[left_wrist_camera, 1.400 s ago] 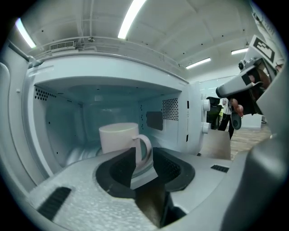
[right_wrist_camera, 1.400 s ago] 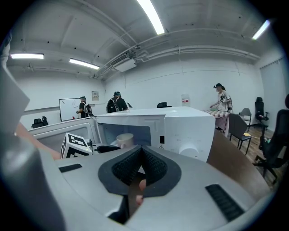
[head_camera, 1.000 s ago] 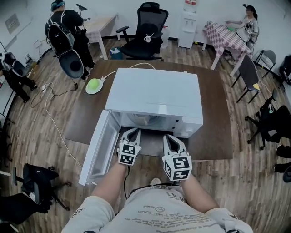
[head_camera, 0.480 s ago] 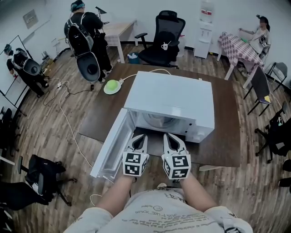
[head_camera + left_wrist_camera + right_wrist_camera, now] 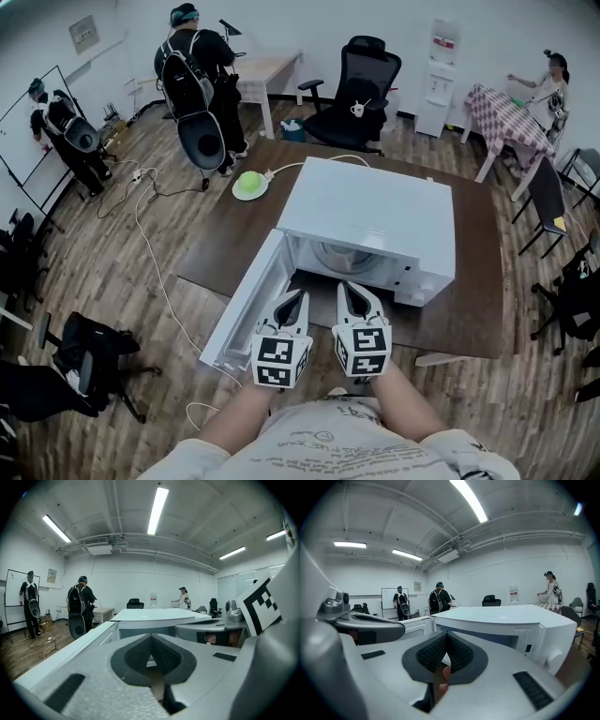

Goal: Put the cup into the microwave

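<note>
- Both hand-held grippers are clenched with nothing in them. The left hand-held gripper (image 5: 301,294) and the right hand-held gripper (image 5: 344,287) each show their ribbed pads meeting, with no object between.
- I cannot place the cup for certain. A round pale shape sits in the cavity of the microwave (image 5: 375,211), but I cannot tell whether it is the cup or a turntable. A small white mug (image 5: 357,110) rests on the black office chair (image 5: 361,80) beyond the worktop (image 5: 469,272).
- My main worry is the open door (image 5: 246,302). It swings out to the left past the worktop's front edge, just beside the left hand-held gripper. A careless sideways sweep could knock it or jolt the microwave.
- If that round shape is the cup and it stands near the cavity mouth, pushing the door shut could clip it.
- The microwave sits near the front edge of the worktop, so a hard shove on the door might shift it.
- A cable (image 5: 159,272) trails across the floor on the left, and I judge it a snag risk when stepping.
- There is open room on the bare worktop to the right of the microwave, and in the gap between the two hand-held grippers and the cavity mouth.
</note>
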`<state>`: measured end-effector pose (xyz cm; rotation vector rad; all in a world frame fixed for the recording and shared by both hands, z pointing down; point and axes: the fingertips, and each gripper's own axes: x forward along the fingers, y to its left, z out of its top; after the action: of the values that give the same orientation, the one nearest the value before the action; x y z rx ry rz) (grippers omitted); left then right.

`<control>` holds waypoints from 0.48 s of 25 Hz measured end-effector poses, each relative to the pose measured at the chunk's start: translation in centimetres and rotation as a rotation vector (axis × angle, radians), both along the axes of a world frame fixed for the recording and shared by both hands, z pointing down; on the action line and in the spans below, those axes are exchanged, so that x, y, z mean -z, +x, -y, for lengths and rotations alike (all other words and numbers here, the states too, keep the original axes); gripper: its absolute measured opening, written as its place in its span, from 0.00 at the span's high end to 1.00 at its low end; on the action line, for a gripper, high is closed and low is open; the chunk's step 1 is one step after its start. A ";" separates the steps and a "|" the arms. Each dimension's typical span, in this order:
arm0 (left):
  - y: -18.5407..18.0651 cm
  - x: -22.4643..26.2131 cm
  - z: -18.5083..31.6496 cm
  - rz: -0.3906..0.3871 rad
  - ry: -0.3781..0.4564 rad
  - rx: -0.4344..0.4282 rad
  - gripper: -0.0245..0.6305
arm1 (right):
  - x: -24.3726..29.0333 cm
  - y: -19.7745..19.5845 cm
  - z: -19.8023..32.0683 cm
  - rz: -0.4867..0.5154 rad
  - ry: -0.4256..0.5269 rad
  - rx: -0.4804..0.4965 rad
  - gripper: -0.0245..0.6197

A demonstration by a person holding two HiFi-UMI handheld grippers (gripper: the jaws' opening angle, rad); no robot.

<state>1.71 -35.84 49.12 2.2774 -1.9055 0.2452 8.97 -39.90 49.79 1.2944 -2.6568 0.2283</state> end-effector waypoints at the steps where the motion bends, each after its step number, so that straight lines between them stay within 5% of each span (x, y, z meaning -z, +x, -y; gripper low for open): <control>1: -0.2 0.1 -0.1 -0.003 0.003 0.003 0.94 | 0.0 -0.1 -0.1 -0.001 0.001 -0.001 0.94; 12: 0.1 0.4 -0.2 -0.011 0.015 -0.008 0.94 | 0.4 0.1 0.0 -0.006 0.010 -0.020 0.94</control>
<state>1.79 -35.69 48.72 2.2915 -1.8993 0.2197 9.07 -39.94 49.40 1.3229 -2.6444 0.2129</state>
